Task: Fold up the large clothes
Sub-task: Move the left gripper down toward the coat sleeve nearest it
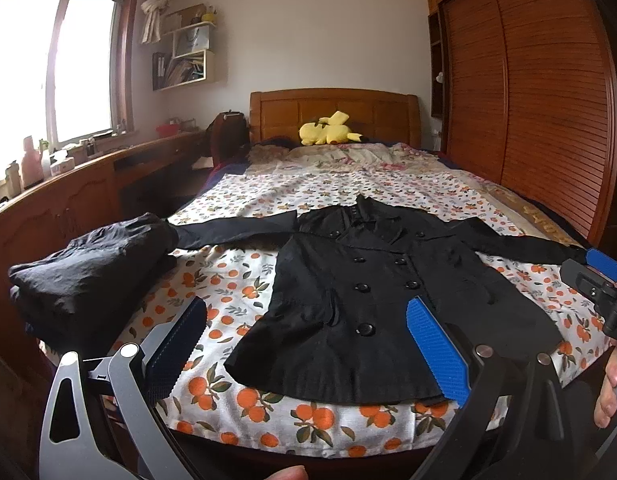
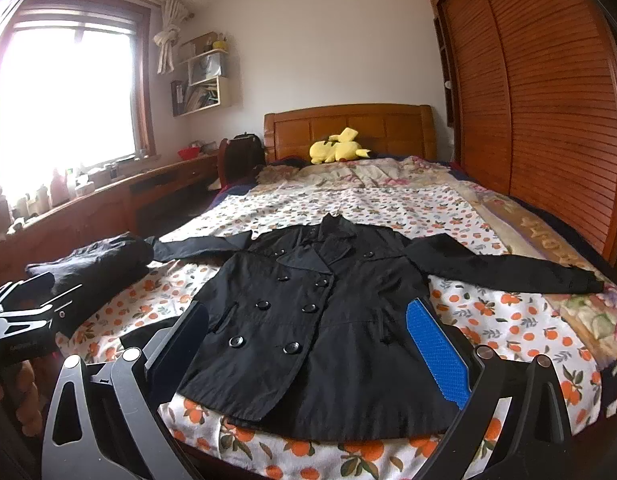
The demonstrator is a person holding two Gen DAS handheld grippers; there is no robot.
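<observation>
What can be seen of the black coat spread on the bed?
The black coat lies flat, front up, on the orange-print sheet, hem toward the cameras and collar toward the headboard. It is double-breasted, with two columns of dark round buttons, wide lapels, and what look like slit pockets low on the front. The fabric looks thin and slightly creased. Both sleeves stretch out sideways; one reaches a folded dark garment. Neither gripper touches it.

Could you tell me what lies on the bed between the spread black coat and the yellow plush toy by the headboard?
Only bedding: the orange-print sheet, then a floral quilt, between coat and plush toy; both views show it.
</observation>
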